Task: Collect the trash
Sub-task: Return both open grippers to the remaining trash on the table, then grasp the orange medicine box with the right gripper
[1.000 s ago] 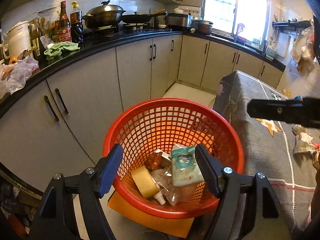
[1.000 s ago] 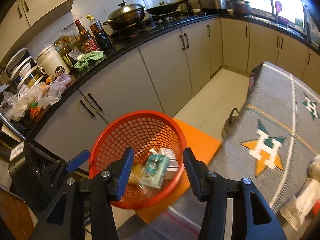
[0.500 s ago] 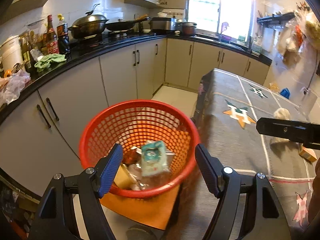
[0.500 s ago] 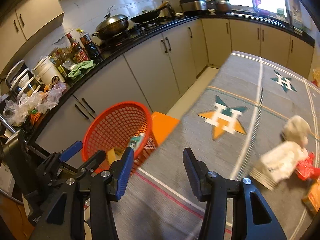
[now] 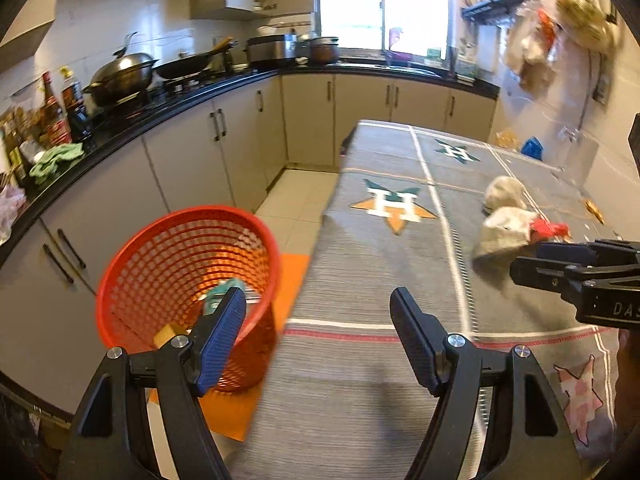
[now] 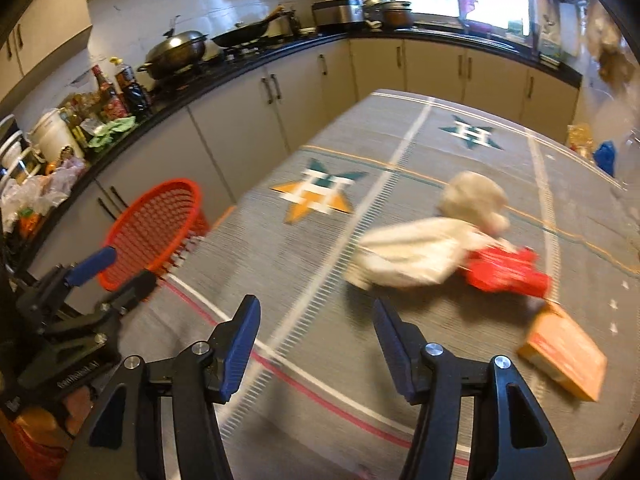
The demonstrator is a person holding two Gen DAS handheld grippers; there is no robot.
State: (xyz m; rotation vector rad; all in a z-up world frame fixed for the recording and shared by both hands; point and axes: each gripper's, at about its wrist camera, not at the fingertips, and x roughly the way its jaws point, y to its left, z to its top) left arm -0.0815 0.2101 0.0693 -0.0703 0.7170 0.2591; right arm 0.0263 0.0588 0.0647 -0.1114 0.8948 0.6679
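Observation:
A red mesh basket [image 5: 188, 280] stands on the floor left of the table, with trash inside; it also shows in the right wrist view [image 6: 156, 228]. On the grey tablecloth [image 6: 320, 264] lie crumpled white paper [image 6: 412, 256], a beige wad [image 6: 474, 200], a red wrapper [image 6: 504, 272] and an orange box [image 6: 564, 354]. The paper also shows in the left wrist view [image 5: 502, 232]. My left gripper [image 5: 316, 332] is open and empty over the table's near edge. My right gripper [image 6: 316, 332] is open and empty, short of the paper.
A black counter [image 5: 168, 108] with wok, pans, bottles and a green cloth runs along the left and back. Grey cabinets [image 5: 240, 152] stand below it. An orange mat [image 5: 236, 408] lies under the basket. Bags hang on the right wall [image 5: 560, 8].
Both grippers have swung right, away from the basket and over the table. The trash on the cloth has come closer in the right wrist view. Both stay open and empty.

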